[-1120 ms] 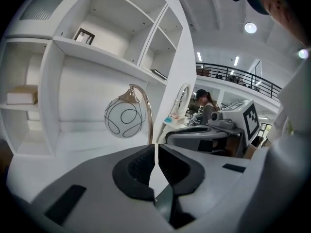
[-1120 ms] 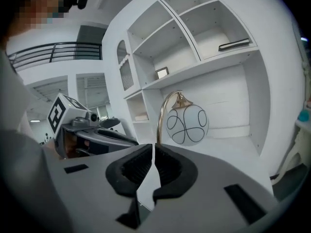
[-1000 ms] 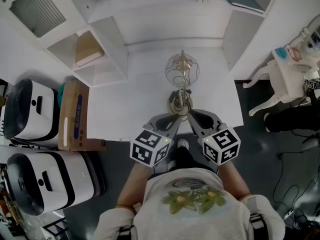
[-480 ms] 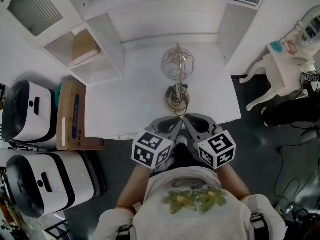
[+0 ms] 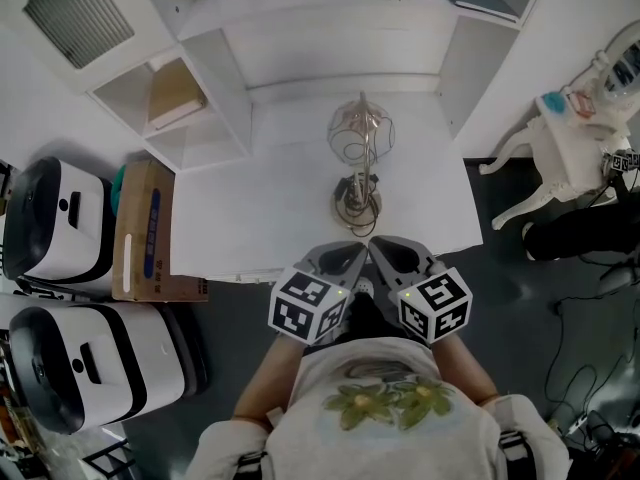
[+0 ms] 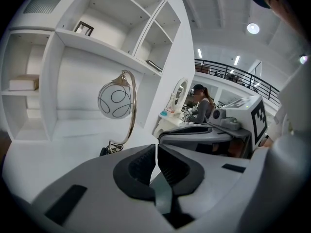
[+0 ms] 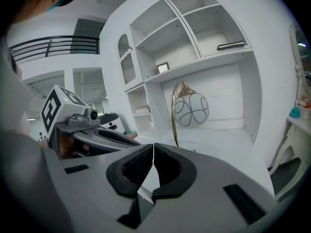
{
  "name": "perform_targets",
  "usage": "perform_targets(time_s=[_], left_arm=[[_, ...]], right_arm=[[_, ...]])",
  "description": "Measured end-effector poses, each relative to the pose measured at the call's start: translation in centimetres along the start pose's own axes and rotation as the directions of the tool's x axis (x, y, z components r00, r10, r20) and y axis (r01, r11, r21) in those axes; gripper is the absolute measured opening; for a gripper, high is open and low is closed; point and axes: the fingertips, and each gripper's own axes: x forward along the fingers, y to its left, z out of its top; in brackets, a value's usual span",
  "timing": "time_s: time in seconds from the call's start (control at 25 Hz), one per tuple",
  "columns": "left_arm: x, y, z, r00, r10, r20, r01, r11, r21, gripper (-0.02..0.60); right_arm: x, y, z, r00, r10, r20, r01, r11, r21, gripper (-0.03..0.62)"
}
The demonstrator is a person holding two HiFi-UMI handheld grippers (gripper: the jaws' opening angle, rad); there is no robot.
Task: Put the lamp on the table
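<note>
Both hand-held grippers have drawn back from the lamp's base toward the person and now sit at the near edge of the tabletop (image 5: 260,203), side by side with their tips close together. The left hand-held gripper (image 6: 156,147) has its jaws pressed together with nothing between them, and the right hand-held gripper (image 7: 153,147) is likewise fully closed and empty. The lamp (image 5: 360,158) stands upright on the tabletop just beyond the tips, apart from both. It stands a little right of the middle and closer to the near edge than the far one. Its white globe with dark looping lines hangs from a curved gold arm, and a dark cord lies coiled at the base. White shelves (image 5: 185,103) rise at the far left, and a cardboard box (image 5: 145,233) stands left of the tabletop.
</note>
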Motion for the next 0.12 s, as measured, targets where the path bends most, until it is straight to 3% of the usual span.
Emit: perform_targets(time_s=[0.12], left_arm=[[0.15,-0.11,-0.58,1.0,-0.008,-0.014,0.008,1.0,-0.006,0.038]], right_arm=[[0.13,-0.13,-0.39,1.0,-0.007,-0.014,0.007,1.0,0.004,0.034]])
